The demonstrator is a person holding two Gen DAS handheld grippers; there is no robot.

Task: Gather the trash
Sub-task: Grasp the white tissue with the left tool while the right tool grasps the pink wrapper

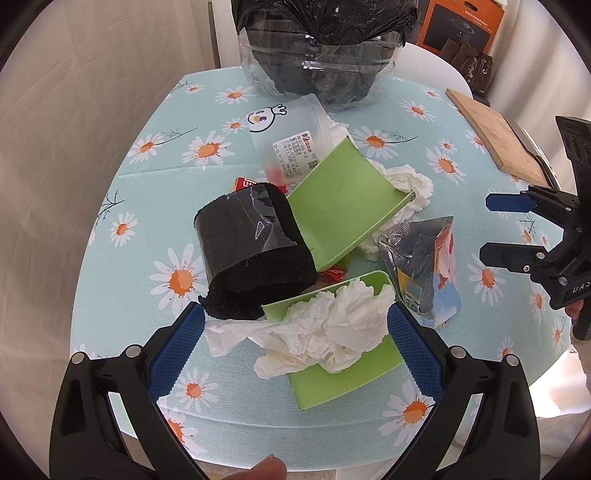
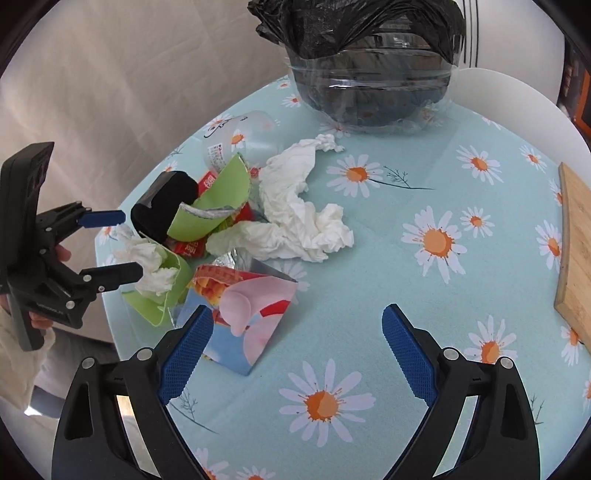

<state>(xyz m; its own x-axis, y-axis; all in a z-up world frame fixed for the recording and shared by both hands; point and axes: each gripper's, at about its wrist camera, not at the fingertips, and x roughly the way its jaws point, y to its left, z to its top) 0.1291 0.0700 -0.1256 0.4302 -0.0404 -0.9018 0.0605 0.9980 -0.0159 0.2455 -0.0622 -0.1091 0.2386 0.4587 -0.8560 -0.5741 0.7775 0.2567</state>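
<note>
The left gripper [image 1: 295, 332] is hanging spread wide around the tissue [image 1: 325, 332] lying on a green card [image 1: 332, 380] at the table's near edge. Best to close low on the wad alone — the bin [image 1: 317, 66] is waiting behind. The right gripper [image 2: 295, 350] is gaping empty beside the carton [image 2: 247, 314].

Daisy-print tablecloth [image 2: 369, 266] over round table; wooden board [image 2: 576, 251] at right edge; orange box [image 1: 461, 26] behind; pale curtain [image 1: 92, 74] at left.
</note>
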